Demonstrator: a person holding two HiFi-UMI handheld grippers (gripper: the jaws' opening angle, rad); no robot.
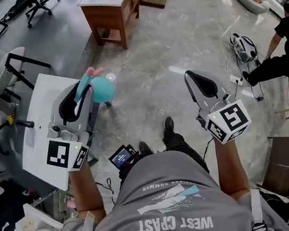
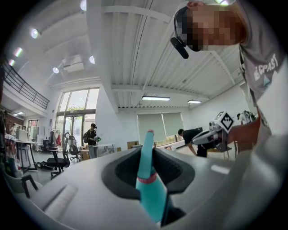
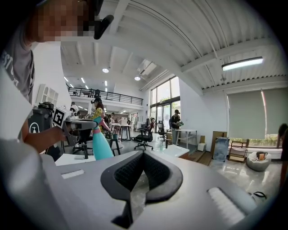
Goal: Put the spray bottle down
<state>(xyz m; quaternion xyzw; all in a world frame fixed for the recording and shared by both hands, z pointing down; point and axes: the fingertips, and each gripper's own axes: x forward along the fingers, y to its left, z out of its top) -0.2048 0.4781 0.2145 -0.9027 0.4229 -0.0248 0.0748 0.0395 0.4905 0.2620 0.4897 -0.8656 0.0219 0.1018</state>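
Observation:
A teal spray bottle (image 1: 101, 89) with a pink trigger hangs over the floor, just beyond the edge of a white table (image 1: 40, 120). My left gripper (image 1: 80, 95) is shut on the bottle. In the left gripper view the bottle's teal neck and pink ring (image 2: 150, 184) stand between the pads. My right gripper (image 1: 194, 79) is held level over the bare floor, its jaws shut with nothing in them. In the right gripper view, the bottle (image 3: 100, 141) hangs below the left gripper (image 3: 83, 126) at left, above the white table (image 3: 74, 158).
A wooden table with a white top (image 1: 114, 1) stands ahead. A person in black (image 1: 285, 48) crouches at the far right beside a bag (image 1: 245, 49). Office chairs (image 1: 36, 2) and dark frames line the left side.

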